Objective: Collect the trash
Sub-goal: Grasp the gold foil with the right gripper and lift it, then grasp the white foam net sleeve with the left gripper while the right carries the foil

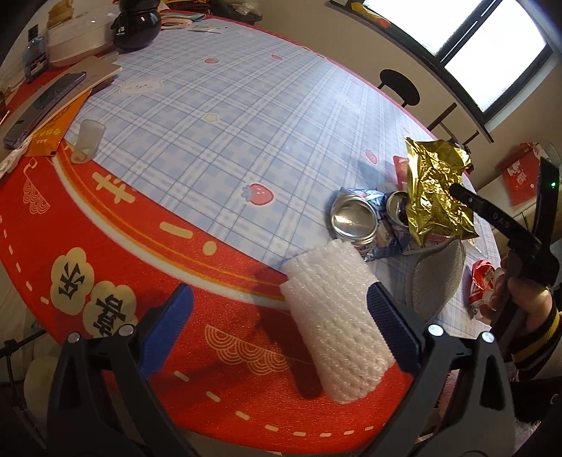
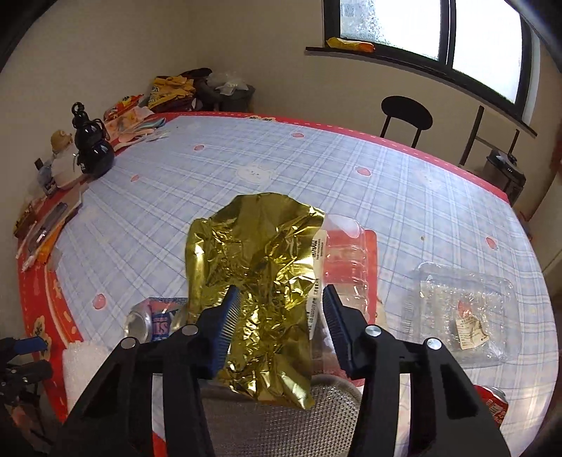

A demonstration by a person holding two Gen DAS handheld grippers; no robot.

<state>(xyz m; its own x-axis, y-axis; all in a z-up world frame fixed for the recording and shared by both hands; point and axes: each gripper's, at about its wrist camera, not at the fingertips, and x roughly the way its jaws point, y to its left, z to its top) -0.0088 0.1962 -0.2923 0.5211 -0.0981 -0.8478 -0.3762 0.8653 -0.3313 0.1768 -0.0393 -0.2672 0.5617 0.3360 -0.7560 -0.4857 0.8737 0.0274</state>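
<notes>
A crumpled gold foil bag (image 2: 260,281) hangs between the fingers of my right gripper (image 2: 281,316), above a grey mesh basket (image 2: 281,422); the jaws stand apart with a gap on the right side. It also shows in the left wrist view (image 1: 435,190). My left gripper (image 1: 277,327) is open over a white foam net sleeve (image 1: 337,316) lying on the red table border, nearer its right finger. Two crushed cans (image 1: 354,218) lie beside the basket (image 1: 435,277).
A clear plastic bottle (image 2: 347,256), a clear plastic tray (image 2: 460,309) and a red can (image 2: 491,400) lie on the round table (image 2: 246,168). A small cup (image 1: 87,139), a phone (image 1: 42,105), and a black gourd bottle (image 1: 137,24) are at the far left.
</notes>
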